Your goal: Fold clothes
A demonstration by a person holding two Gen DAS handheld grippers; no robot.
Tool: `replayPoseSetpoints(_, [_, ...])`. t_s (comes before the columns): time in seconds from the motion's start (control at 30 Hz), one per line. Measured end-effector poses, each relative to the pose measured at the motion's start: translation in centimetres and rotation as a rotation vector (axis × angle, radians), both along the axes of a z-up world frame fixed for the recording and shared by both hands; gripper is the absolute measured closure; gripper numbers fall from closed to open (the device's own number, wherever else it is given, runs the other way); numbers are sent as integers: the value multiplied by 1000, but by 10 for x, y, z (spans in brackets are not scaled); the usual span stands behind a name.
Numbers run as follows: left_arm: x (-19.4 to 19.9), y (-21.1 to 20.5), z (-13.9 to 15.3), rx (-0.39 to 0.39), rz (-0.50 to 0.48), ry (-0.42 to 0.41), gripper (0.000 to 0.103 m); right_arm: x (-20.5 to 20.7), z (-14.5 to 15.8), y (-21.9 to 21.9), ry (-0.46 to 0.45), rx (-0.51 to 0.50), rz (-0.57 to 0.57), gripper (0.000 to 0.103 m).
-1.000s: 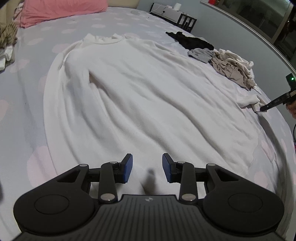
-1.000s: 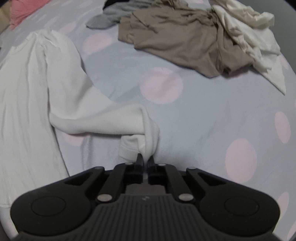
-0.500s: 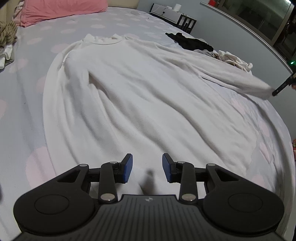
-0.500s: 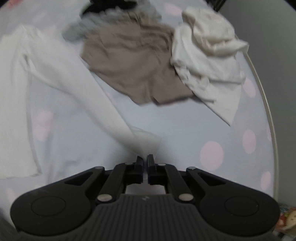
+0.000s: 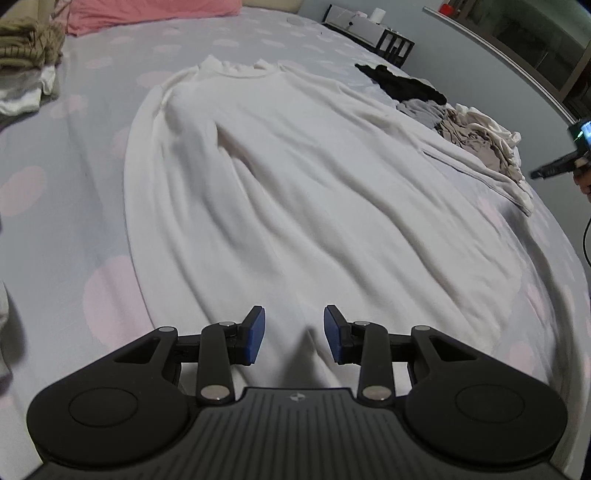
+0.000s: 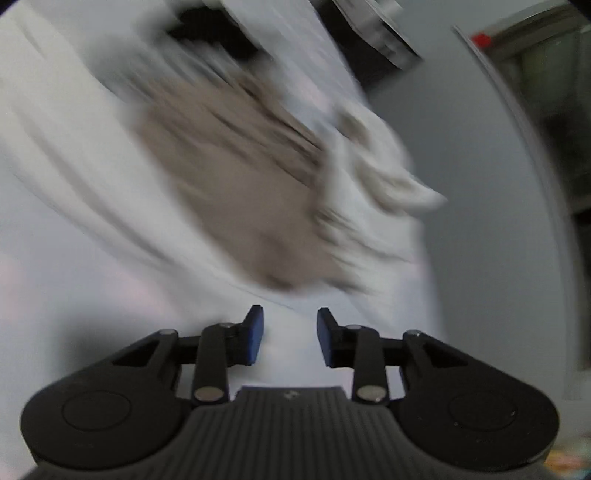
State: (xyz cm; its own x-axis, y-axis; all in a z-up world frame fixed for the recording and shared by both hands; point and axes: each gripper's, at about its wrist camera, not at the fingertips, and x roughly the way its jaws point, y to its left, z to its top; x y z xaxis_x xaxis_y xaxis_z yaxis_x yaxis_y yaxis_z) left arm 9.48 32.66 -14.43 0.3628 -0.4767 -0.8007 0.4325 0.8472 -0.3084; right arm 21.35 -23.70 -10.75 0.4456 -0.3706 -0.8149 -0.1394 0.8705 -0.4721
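Note:
A white long-sleeved top (image 5: 295, 177) lies spread flat on the bed, collar far, hem near. My left gripper (image 5: 293, 339) hovers open just over the hem, nothing between its blue pads. The top's right sleeve (image 5: 480, 173) lies stretched out to the right, its cuff (image 5: 524, 201) by the bed edge. My right gripper (image 6: 290, 338) is open and empty in its own blurred view; in the left wrist view it (image 5: 554, 170) shows at the far right, clear of the cuff.
A heap of beige and cream clothes (image 5: 476, 136) lies right of the sleeve, with grey (image 5: 421, 109) and black garments (image 5: 402, 83) behind it. Folded clothes (image 5: 26, 55) and a pink pillow (image 5: 147, 11) sit at the far left. The lilac dotted bedsheet (image 5: 74, 229) surrounds the top.
The right gripper pulled the sleeve out straight to the right, then opened and let the cuff go, moving fast away. The sleeve now rests flat. The left gripper stayed put.

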Motion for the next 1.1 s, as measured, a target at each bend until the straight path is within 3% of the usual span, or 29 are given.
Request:
replayPoseSetpoints(0.07, [-4, -4, 0, -11, -34, 26, 71, -13, 11, 41, 31, 227, 65, 56])
replayPoseSetpoints(0.1, [-7, -6, 1, -20, -59, 38, 71, -19, 11, 59, 63, 293, 101, 55])
replayPoseSetpoints(0.2, [-19, -17, 3, -24, -147, 49, 71, -36, -1, 116, 130, 389, 179, 55])
replayPoseSetpoints(0.3, [-31, -24, 1, 78, -178, 23, 71, -51, -12, 156, 182, 482, 215, 55])
replayPoseSetpoints(0.43, [-33, -14, -7, 179, -73, 21, 71, -71, -13, 192, 224, 468, 342, 54])
replayPoseSetpoints(0.57, [-36, 5, -8, 162, 26, 36, 71, -74, -17, 191, 244, 469, 327, 53])
replayPoseSetpoints(0.77, [-57, 27, -7, 160, 77, 129, 69, -79, -16, 183, 250, 471, 289, 53])
replayPoseSetpoints(0.87, [-53, 29, -23, 192, 104, 205, 69, -70, -24, 183, 263, 471, 298, 53])
replayPoseSetpoints(0.93, [-47, 32, -28, 164, 152, 252, 69, -68, -25, 189, 267, 475, 311, 53])
replayPoseSetpoints(1.0, [-42, 35, -31, 117, 209, 293, 78, -68, -25, 197, 270, 481, 333, 53])
replayPoseSetpoints(1.07, [-38, 38, -32, 69, 244, 321, 99, -67, -27, 204, 272, 478, 355, 53])
replayPoseSetpoints(1.1, [-38, 40, -31, 32, 245, 324, 100, -67, -28, 205, 275, 471, 358, 53])
